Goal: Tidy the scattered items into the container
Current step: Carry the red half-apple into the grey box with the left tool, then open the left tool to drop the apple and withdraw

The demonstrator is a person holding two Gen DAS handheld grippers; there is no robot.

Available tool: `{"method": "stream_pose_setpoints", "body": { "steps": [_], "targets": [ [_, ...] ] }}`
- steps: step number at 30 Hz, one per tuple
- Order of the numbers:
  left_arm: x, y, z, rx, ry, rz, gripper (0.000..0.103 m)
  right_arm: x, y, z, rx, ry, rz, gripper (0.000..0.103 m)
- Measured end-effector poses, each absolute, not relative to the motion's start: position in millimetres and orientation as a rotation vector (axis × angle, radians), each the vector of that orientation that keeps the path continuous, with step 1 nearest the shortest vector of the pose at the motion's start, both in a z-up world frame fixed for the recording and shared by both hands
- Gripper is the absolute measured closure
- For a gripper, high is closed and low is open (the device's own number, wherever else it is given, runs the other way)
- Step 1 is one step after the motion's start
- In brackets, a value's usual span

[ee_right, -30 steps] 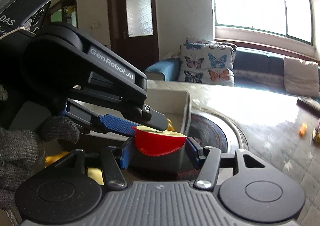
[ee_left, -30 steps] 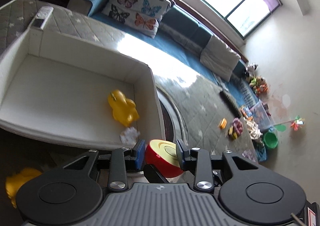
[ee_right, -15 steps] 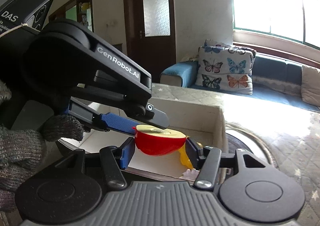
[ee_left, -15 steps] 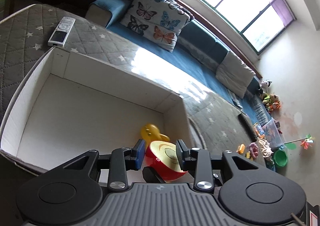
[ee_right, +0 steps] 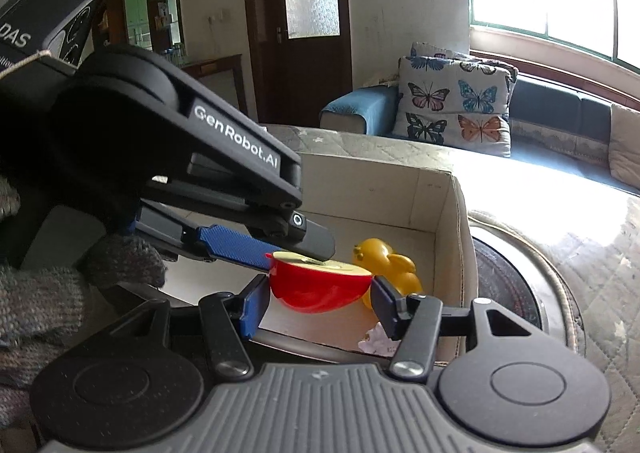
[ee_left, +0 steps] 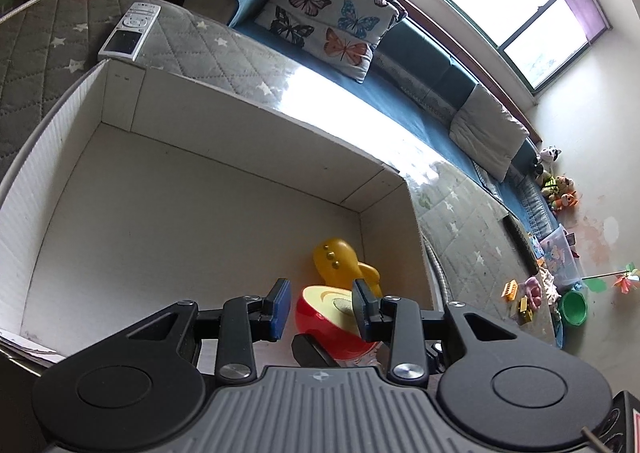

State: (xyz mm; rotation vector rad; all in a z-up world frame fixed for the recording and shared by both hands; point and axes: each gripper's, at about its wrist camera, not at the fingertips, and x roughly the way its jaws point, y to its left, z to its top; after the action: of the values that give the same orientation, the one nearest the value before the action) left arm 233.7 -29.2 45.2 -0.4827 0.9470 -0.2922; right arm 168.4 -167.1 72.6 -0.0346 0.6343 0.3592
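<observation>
The left gripper (ee_left: pixel 320 307) hangs over the white cardboard box (ee_left: pixel 256 141), its jaws parted around the red apple half (ee_left: pixel 334 319), with a gap at the blue pad. The right gripper (ee_right: pixel 318 303) clamps that half (ee_right: pixel 320 287) above the box's near rim (ee_right: pixel 320 345), beside the yellow toy (ee_left: pixel 342 263); most of the box floor lies bare to the left.

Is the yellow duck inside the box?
Yes. The yellow duck lies on the floor of the box, by its right wall.

Left hand-held gripper (ee_left: pixel 320 307) jaws parted from apple half (ee_left: pixel 334 323), box (ee_left: pixel 248 145) nearer
</observation>
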Motion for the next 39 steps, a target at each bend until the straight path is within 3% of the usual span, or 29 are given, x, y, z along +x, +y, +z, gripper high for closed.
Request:
{"method": "stream_pose_setpoints", "body": {
  "steps": [26,30,39],
  "targets": [
    [212,-25,56,-0.473,0.920,-0.301,0.067,148,-181,86,-0.004,0.609,0.328,0.045],
    [200,-25,61,-0.467,0.908,-0.308,0.067,132,-186,92,-0.005,0.587,0.321,0.037],
    [167,-22,71,-0.443,0.871,-0.323,0.067,99,-199,98,-0.007,0.564,0.321,0.032]
  ]
}}
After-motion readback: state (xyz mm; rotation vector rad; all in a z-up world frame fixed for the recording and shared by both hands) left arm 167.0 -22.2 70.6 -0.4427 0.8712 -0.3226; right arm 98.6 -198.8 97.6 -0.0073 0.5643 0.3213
